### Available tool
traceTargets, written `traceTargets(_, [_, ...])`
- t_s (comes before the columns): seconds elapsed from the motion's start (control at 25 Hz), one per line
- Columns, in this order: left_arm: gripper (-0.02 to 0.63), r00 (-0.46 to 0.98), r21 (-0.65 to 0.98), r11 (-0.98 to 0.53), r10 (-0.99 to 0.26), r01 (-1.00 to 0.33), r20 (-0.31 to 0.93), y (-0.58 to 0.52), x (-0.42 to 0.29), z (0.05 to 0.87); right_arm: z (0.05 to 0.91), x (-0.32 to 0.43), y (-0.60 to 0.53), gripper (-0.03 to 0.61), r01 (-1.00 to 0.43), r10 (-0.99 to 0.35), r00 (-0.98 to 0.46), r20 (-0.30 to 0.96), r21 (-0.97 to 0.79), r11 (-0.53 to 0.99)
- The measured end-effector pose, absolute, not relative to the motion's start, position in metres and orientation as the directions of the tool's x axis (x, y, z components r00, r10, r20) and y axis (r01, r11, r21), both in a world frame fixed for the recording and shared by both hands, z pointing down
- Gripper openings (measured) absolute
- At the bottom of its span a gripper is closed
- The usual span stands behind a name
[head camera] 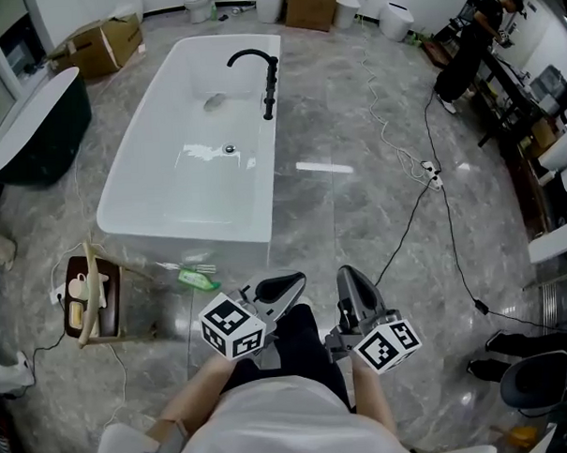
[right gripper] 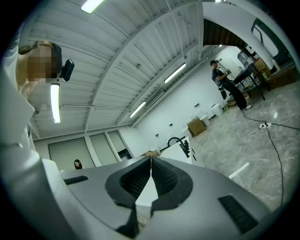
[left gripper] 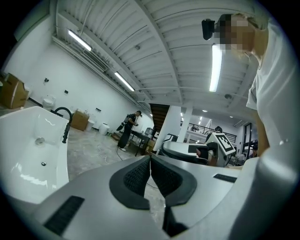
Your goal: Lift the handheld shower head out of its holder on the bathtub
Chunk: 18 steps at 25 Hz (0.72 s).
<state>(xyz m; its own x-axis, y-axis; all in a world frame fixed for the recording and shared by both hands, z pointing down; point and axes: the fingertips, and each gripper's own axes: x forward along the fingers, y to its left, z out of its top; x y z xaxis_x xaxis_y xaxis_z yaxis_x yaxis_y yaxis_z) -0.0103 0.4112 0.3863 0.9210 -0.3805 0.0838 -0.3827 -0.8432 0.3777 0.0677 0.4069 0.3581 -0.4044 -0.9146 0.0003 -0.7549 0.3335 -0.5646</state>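
1. The grey marble floor (head camera: 358,218) lies open from 12 to 2 o'clock of the grippers. Only thin cables (head camera: 410,215) and a power strip (head camera: 433,174) cross it at 2 o'clock.
2. The white bathtub (head camera: 185,230) stands at 11 o'clock with its short end nearest. Its long right edge borders the open lane. The basin shows a drain (head camera: 229,149).
3. A dark bathtub (head camera: 35,128) sits at 10 o'clock, well apart from the white one.
4. Cardboard boxes (head camera: 102,46) stand beyond the tub at 11 o'clock.
5. A person (head camera: 468,44) stands far off at 1 o'clock.
6. A wooden caddy (head camera: 90,300) rests on the floor at 9 o'clock and holds pale items too small to name.
7. The left gripper (head camera: 277,289) and right gripper (head camera: 355,288) are held side by side, close to the person's body. The fingers of each are pressed together with nothing between them.
8. The shower head (head camera: 269,85) is a slim black wand. It stands upright in its holder on the tub's right rim, beside an arched black spout (head camera: 248,55), at 12 o'clock and well apart from both grippers.
9. A green bottle (head camera: 197,279) lies on the floor just by the tub's near end.
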Motion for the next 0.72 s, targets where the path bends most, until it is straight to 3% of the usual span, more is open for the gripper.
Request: traceTargets(0.72, [0.012, 0.865, 0.387, -0.784, -0.495, -0.486, 0.083, 0.285, 0.082, 0.393, 0.356, 0.15, 0.279, 0.017, -0.706, -0.844, -0.537, -0.011, -0.541, 0.457])
